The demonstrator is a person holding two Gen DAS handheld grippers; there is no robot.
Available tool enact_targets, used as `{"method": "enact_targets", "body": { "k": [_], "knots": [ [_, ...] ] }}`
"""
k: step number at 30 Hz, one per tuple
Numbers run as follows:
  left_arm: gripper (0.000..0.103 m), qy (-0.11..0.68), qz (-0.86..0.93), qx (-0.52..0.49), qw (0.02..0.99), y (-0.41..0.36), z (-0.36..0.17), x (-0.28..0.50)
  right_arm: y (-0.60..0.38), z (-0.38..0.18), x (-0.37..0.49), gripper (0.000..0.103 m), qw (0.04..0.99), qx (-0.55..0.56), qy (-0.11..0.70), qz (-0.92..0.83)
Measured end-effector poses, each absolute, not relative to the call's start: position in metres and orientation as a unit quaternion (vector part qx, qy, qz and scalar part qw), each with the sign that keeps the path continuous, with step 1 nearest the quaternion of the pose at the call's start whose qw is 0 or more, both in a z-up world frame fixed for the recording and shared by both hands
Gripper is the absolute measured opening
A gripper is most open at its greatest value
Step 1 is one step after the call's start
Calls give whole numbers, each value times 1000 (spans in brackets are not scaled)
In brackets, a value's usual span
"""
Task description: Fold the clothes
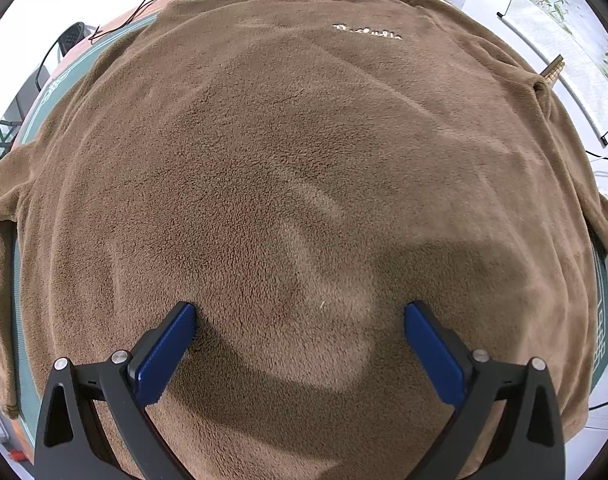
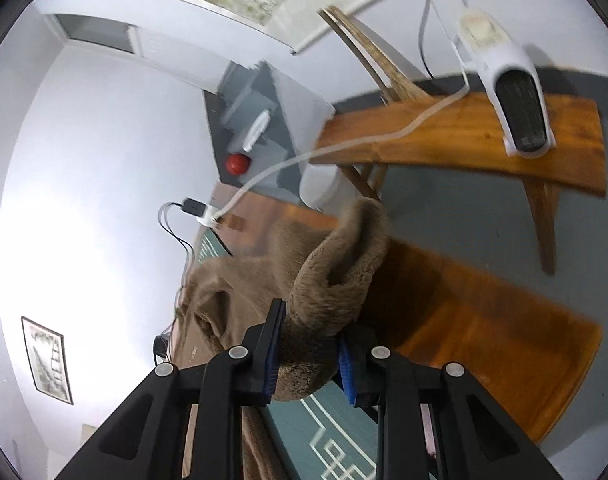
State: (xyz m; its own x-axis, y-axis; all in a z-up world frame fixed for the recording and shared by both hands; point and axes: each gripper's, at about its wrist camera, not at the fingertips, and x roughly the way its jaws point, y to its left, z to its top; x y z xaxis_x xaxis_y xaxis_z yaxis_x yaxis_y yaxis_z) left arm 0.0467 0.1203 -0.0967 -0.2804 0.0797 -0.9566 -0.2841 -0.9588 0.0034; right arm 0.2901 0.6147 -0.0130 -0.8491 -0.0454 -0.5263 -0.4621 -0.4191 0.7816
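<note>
Since the fleece top (image 1: 304, 152) is thick and floppy, keep your right gripper (image 2: 310, 356) clamped on its cuff beyond the table edge (image 2: 464, 344); your left gripper (image 1: 300, 336) gapes, touching the cloth.

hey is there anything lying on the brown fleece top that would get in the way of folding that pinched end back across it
Nothing visible does. The right tongs are shut on a bunched end of the brown fleece top, and the spread body shows bare fabric. The left tongs hang open over it; they would need to clear the fold's path.
</note>
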Motion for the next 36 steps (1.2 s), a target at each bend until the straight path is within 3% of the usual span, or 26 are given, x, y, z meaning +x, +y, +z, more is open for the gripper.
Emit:
{"method": "enact_targets", "body": {
  "k": [8, 15, 19, 25, 26, 27, 28, 29, 30, 36],
  "knots": [
    [103, 84, 794, -591, 113, 115, -97, 44, 611, 50, 257, 25, 91, -202, 472, 853],
    [103, 47, 787, -602, 125, 101, -90, 36, 531, 90, 173, 25, -14, -226, 380, 897],
    [103, -6, 785, -602, 142, 84, -81, 27, 447, 89, 128, 25, -98, -282, 292, 909],
    [103, -74, 778, -601, 167, 68, -70, 14, 360, 33, 98, 25, -176, -388, 220, 878],
    [103, -82, 776, -601, 172, 70, -69, 11, 351, 23, 97, 27, -179, -405, 209, 872],
    [103, -91, 772, -604, 178, 76, -68, 6, 343, 12, 96, 41, -183, -424, 198, 864],
    [103, -99, 768, -606, 184, 81, -68, 1, 336, 3, 96, 56, -187, -440, 189, 858],
    [103, -108, 763, -609, 190, 86, -69, -2, 333, -1, 97, 81, -188, -446, 185, 855],
    [103, -120, 756, -614, 196, 91, -69, -2, 333, -3, 98, 86, -189, -448, 183, 854],
    [103, -161, 724, -631, 227, 117, -63, 11, 332, -7, 107, 86, -198, -450, 188, 850]
  ]
}}
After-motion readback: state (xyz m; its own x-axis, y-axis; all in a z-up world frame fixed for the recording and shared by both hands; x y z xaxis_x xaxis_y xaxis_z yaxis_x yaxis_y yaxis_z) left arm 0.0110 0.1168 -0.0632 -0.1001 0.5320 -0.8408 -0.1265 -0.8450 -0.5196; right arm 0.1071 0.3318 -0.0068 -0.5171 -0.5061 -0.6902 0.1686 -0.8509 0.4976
